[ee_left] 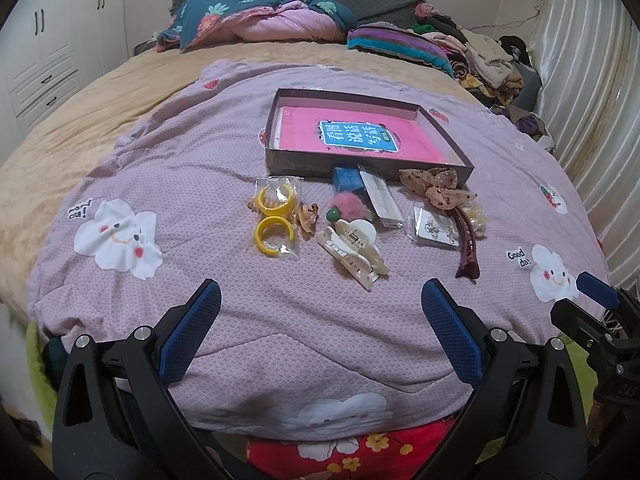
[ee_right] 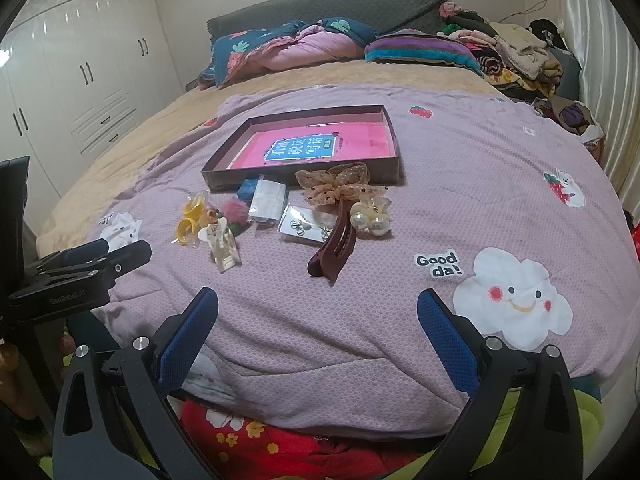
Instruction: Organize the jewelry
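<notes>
Above the near edge of a pink quilt (ee_left: 200, 184), the left gripper (ee_left: 320, 312) and right gripper (ee_right: 318, 316) hover with fingers spread wide, holding nothing. Nothing lies between them and the jewelry: yellow hoops (ee_left: 275, 216) in a bag, a cream claw clip (ee_left: 354, 254), a maroon clip (ee_right: 334, 248) lying lengthwise toward the grippers, pearl bobbles (ee_right: 370, 218). Beyond sits an open box (ee_left: 280, 160) holding a pink booklet (ee_left: 304, 132). White wardrobes (ee_right: 80, 60) line the bedroom wall.
</notes>
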Action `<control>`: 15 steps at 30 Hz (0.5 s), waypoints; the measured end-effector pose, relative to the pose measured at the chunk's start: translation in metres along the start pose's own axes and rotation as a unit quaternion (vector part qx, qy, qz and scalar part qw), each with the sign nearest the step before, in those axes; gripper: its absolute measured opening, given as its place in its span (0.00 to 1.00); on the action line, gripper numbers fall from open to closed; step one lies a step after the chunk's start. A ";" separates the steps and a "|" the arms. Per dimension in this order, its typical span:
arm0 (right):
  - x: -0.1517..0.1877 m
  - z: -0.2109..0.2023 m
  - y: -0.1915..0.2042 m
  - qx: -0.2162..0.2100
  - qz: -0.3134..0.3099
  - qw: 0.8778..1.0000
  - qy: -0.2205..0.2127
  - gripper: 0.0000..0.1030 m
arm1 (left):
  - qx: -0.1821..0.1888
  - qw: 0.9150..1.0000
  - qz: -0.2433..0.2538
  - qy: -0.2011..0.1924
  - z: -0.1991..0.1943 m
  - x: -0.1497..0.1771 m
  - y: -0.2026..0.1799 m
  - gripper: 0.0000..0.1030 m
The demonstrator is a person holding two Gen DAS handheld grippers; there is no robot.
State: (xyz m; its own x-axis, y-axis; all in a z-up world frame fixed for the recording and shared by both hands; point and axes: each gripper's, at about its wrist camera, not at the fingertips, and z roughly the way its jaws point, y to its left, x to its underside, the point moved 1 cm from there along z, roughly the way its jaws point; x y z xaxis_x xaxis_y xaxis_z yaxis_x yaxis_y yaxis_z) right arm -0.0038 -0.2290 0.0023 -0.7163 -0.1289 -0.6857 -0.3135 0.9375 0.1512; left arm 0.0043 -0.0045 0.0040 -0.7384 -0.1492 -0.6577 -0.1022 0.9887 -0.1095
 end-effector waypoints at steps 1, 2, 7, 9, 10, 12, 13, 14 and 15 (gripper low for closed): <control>0.000 0.001 -0.002 0.001 0.001 1.000 0.001 0.96 | 0.000 1.000 0.000 -0.001 0.000 0.000 0.000 0.91; 0.000 0.001 -0.004 0.002 0.002 1.000 0.002 0.96 | 0.000 1.000 0.000 -0.001 0.000 0.000 0.000 0.91; -0.004 0.006 -0.011 -0.001 0.011 1.000 0.005 0.96 | -0.003 1.000 -0.005 0.002 0.004 -0.002 0.004 0.91; -0.007 0.008 -0.012 -0.001 0.011 1.000 0.006 0.96 | -0.006 1.000 -0.011 0.001 0.006 -0.004 0.008 0.91; -0.008 0.009 -0.014 0.000 0.012 1.000 0.006 0.96 | -0.007 1.000 -0.014 0.002 0.008 -0.005 0.011 0.91; -0.012 0.012 -0.016 0.001 0.012 1.000 0.008 0.96 | -0.013 1.000 -0.022 0.003 0.013 -0.008 0.019 0.91; -0.014 0.014 -0.017 0.001 0.012 1.000 0.010 0.96 | -0.015 1.000 -0.026 0.004 0.015 -0.009 0.023 0.91; -0.015 0.015 -0.018 0.001 0.013 1.000 0.011 0.96 | -0.017 0.999 -0.029 0.004 0.016 -0.011 0.026 0.91; -0.018 0.017 -0.019 0.002 0.012 1.000 0.011 0.96 | -0.020 0.999 -0.032 0.004 0.016 -0.012 0.029 0.91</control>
State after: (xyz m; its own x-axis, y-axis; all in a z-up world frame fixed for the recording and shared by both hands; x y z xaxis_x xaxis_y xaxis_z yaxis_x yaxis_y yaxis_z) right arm 0.0254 -0.2390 -0.0002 -0.7372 -0.1145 -0.6659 -0.2940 0.9417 0.1635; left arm 0.0212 0.0259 -0.0034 -0.7342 -0.2126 -0.6448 -0.1767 0.9768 -0.1209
